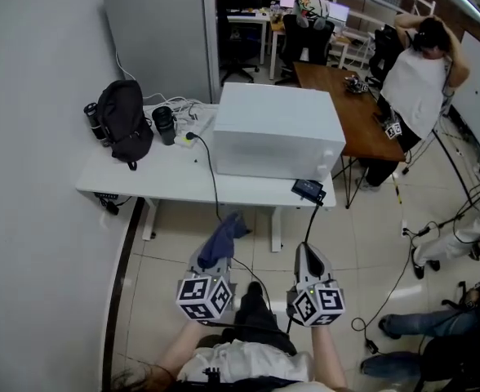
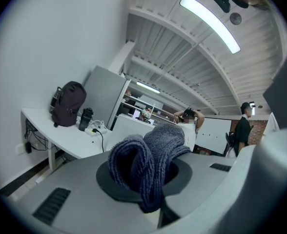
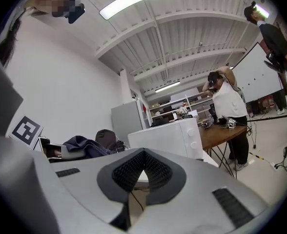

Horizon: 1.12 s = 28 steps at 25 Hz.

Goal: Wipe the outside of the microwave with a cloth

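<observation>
Approach step, no wiping yet. The left tongs (image 1: 210, 261) are clamped on the cloth (image 1: 224, 237), the right tongs (image 1: 312, 260) are closed on nothing. Both are low by the body, pointing ahead, well short of the worktop (image 1: 162, 178). The microwave (image 1: 277, 129) sits at its right end. Next: step in and press the cloth to a face.

The right tongs (image 3: 142, 161), closed on nothing, point toward the white microwave (image 3: 168, 138).

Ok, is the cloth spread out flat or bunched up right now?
Bunched up: the cloth is doubled over in thick folds and pinched in the left gripper, not lying flat.
</observation>
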Each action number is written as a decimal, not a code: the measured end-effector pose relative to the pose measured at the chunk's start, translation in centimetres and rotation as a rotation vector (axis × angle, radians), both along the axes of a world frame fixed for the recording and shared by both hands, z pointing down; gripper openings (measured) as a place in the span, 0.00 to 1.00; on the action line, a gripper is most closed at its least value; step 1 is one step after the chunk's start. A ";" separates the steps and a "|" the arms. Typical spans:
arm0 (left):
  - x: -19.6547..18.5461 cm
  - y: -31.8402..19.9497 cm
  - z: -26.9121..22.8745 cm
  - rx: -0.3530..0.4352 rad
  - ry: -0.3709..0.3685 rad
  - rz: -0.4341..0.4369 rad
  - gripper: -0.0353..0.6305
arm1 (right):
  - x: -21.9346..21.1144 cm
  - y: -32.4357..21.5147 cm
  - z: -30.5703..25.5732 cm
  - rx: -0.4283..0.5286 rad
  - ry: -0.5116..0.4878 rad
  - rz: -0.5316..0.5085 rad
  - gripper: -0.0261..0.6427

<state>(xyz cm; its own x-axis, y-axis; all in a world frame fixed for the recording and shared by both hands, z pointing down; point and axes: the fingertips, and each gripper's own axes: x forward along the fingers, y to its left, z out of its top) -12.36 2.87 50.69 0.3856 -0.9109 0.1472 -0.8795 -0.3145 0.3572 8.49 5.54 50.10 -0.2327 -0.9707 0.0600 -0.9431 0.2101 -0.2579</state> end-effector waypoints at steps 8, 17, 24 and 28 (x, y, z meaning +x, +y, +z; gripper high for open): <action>0.3 6.2 0.1 0.010 -0.037 0.043 0.13 | -2.1 6.9 -1.6 0.025 0.032 -0.042 0.06; 0.0 10.3 -0.1 0.016 -0.090 0.056 0.13 | -3.4 10.1 -1.2 -0.011 0.024 -0.058 0.06; 0.8 12.0 0.5 0.012 -0.138 0.067 0.13 | -2.1 12.7 0.0 -0.061 -0.014 -0.026 0.06; 1.5 12.3 0.4 0.013 -0.138 0.077 0.13 | -1.4 12.9 -0.4 -0.052 -0.015 -0.017 0.06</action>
<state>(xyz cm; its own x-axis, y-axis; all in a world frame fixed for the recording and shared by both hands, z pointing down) -10.83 15.18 51.05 0.4316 -0.8814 0.1922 -0.8929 -0.3871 0.2300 7.09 18.49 49.71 -0.2508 -0.9622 0.1066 -0.9354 0.2125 -0.2826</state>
